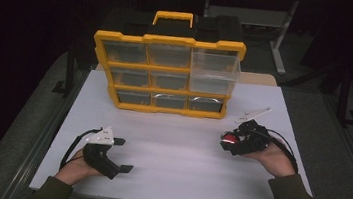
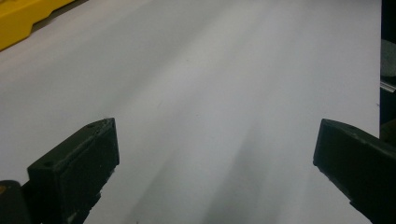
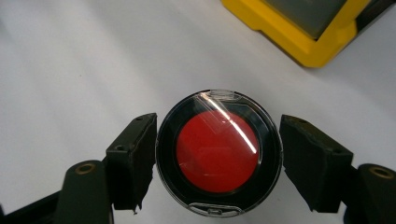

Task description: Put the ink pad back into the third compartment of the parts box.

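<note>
Right tool: jaws set on either side of a round compact, the left jaw touching its rim, the right jaw at or just off the rim; whether it is squeezed tight is not clear. In the high view this tool sits at the right of the worktop in the person's right hand.
Left tool: jaws spread wide with bare worktop between them; in the high view it lies low at the front left, held by the left hand.
Round compact: black circular case, clear glossy lid with a streak of glare, a red disc in the middle, small clear tabs at the top and bottom of the rim. It appears to rest on the worktop between the right tool's jaws, in front of and well apart from the organiser's right end; from above it reads as a small red spot.
Organiser: yellow frame with a yellow and black handle, standing upright at the back, three rows of clear drawers; the upper right drawer is larger.
Worktop: white, matte, faintly ridged.
Room: dark, with a table leg behind and metal rails at both sides.
</note>
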Demonstrator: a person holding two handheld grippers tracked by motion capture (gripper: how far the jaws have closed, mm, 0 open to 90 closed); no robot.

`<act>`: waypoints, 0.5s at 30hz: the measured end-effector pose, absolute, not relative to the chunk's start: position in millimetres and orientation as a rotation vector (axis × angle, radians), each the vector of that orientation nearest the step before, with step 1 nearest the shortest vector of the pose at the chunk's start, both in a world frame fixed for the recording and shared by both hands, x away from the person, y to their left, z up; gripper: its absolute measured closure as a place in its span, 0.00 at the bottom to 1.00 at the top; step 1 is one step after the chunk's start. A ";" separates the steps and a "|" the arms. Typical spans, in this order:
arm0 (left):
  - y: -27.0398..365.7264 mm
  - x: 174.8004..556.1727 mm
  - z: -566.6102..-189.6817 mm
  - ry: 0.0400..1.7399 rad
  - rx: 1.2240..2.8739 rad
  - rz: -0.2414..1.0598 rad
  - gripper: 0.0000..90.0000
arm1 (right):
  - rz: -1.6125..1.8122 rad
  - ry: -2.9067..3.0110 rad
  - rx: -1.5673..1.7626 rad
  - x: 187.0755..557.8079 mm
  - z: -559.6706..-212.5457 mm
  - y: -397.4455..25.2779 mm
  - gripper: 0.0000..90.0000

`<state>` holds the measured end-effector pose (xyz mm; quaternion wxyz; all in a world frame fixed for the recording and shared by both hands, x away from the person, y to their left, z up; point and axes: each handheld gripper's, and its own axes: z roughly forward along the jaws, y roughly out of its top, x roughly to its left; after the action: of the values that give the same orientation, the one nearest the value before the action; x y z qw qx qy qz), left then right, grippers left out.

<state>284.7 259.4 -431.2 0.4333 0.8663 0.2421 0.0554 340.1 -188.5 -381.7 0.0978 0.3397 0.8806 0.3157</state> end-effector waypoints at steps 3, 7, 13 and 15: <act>259.2 284.7 -431.3 0.604 2.158 0.139 0.00 | 0.930 2.609 1.001 341.5 -372.5 -191.4 0.32; 259.6 284.5 -431.2 0.604 2.159 0.140 0.00 | 0.926 2.614 0.984 343.1 -361.3 -192.8 0.32; 259.8 284.2 -431.1 0.604 2.160 0.139 0.00 | 0.934 2.611 0.981 346.1 -343.1 -196.6 0.32; 259.8 284.3 -431.2 0.603 2.160 0.139 0.00 | 0.934 2.611 0.979 346.7 -340.0 -196.9 0.32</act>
<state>284.3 259.8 -431.2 0.4325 0.8668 0.2418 0.0557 346.7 -196.9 -340.0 0.1002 0.3313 0.8834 0.3159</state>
